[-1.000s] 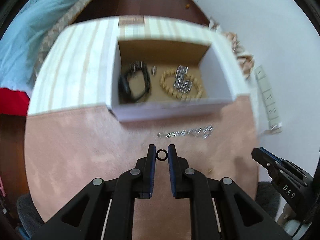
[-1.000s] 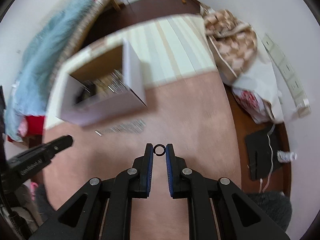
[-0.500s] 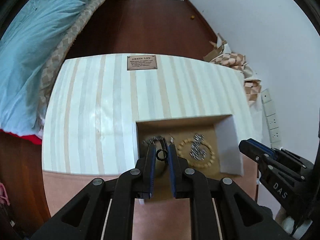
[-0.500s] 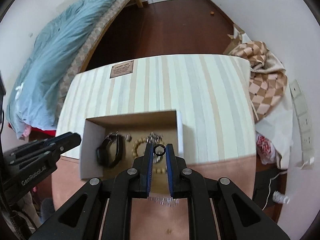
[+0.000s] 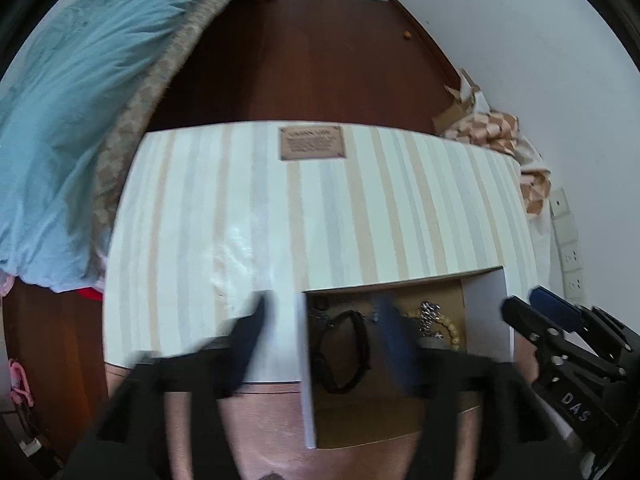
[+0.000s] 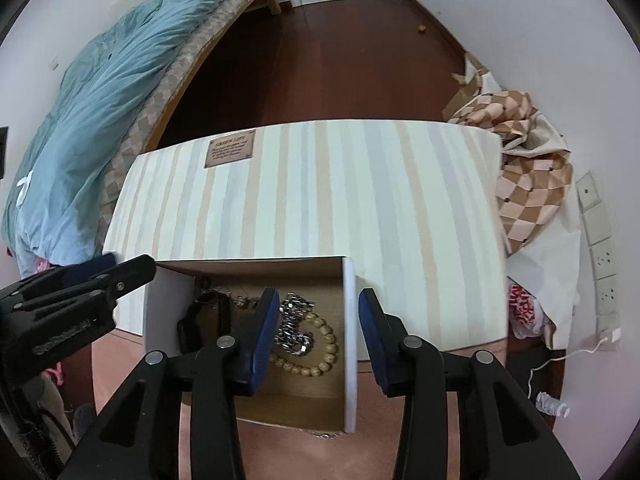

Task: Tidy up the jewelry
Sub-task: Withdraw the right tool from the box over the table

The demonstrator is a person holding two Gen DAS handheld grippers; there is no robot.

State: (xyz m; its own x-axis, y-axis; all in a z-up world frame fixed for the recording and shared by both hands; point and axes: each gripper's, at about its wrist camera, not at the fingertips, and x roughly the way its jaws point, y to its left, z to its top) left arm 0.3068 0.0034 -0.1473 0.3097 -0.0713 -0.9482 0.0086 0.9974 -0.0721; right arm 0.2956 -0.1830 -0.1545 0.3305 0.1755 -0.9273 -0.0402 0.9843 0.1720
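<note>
An open white box (image 6: 349, 344) with a brown floor stands on the table. In it lie a black band (image 6: 200, 320), a silver chain (image 6: 294, 330) and a wooden bead bracelet (image 6: 320, 356). My right gripper (image 6: 318, 300) is open and empty, its jaws spread over the box's right side. My left gripper (image 5: 324, 312) is blurred, open and empty over the box's left wall (image 5: 306, 372); the black band (image 5: 344, 352) and beads (image 5: 452, 328) show between its fingers. The rings I held are not visible.
The box sits where a striped cloth (image 6: 320, 192) meets a pink mat (image 6: 120, 344). A bed with a blue quilt (image 6: 100, 100) is at the left. A checkered cloth (image 6: 528, 168) and wall sockets (image 6: 600, 232) are at the right.
Both grippers carried small black rings from above the pink mat to over the box. Both have now opened and the rings are gone from their jaws.
</note>
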